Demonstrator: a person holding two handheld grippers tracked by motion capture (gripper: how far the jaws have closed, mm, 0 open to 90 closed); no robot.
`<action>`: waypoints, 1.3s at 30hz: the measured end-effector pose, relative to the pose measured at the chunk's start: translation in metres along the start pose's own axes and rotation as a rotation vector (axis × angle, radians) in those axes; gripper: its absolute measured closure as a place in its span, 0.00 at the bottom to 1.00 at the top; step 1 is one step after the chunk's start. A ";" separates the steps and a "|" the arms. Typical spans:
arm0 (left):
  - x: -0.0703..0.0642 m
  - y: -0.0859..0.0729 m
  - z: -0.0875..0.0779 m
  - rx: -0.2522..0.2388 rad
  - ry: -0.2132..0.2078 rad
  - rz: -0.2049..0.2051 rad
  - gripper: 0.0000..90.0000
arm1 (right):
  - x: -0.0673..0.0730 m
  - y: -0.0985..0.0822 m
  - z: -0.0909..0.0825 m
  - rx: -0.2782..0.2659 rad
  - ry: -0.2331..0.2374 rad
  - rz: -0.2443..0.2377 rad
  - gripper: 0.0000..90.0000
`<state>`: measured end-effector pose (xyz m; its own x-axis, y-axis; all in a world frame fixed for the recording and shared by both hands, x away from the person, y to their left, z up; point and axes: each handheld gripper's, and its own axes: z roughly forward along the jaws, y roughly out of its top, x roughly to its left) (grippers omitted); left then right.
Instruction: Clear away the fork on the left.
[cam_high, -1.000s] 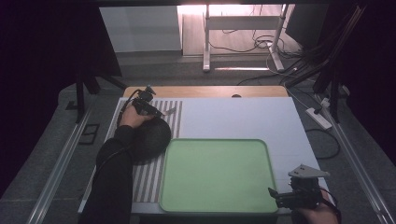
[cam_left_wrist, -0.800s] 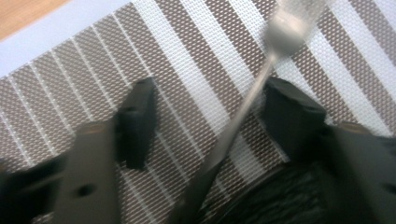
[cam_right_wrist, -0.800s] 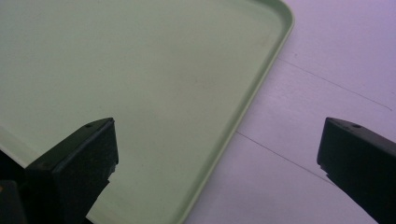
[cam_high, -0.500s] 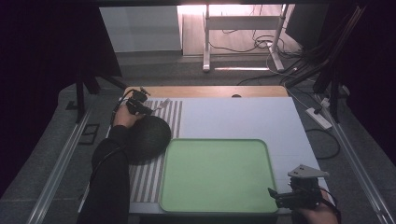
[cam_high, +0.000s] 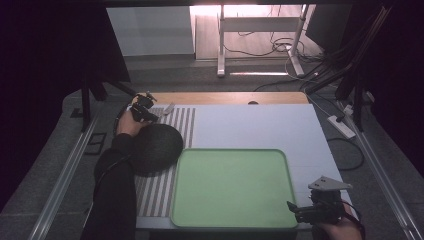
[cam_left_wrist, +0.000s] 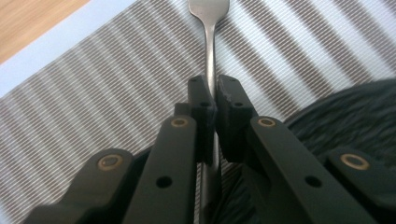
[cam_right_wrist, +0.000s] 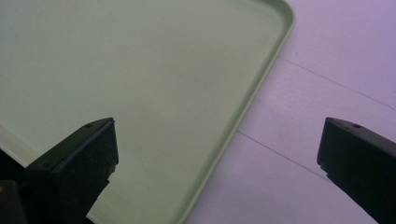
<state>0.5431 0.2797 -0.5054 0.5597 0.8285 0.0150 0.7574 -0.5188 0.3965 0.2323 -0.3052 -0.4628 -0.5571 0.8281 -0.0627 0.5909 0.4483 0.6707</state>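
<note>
Striped mat (cam_left_wrist: 93, 93) – pinched fork (cam_left_wrist: 211, 28)

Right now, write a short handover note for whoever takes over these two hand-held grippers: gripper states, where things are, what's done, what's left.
Left gripper: shut on the handle of the silver metal utensil, over the grey-and-white striped placemat at the table's far left. The utensil's head is cut off at the frame edge, so fork or spoon is unclear.
Right gripper: open, holding nothing, at the near right corner of the light green plastic tray.
Black round bowl-like object: on the placemat, beside the tray's left edge.
Done: utensil gripped.
Left, probably: carry the utensil to its place, likely the tray, which has nothing on it.
</note>
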 end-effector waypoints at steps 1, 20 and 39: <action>0.002 -0.001 -0.003 0.003 0.009 0.001 0.94 | 0.000 0.000 0.000 0.000 0.000 0.000 0.00; -0.006 -0.023 -0.041 -0.011 -0.079 -0.053 0.94 | 0.001 0.000 0.000 0.009 -0.004 -0.004 0.00; -0.062 -0.045 -0.040 -0.015 -0.166 -0.010 0.94 | 0.000 0.000 0.000 0.008 -0.004 0.003 0.00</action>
<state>0.4610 0.2603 -0.4870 0.6007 0.7871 -0.1404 0.7590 -0.5062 0.4096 0.2326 -0.3047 -0.4628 -0.5526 0.8310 -0.0637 0.5975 0.4483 0.6648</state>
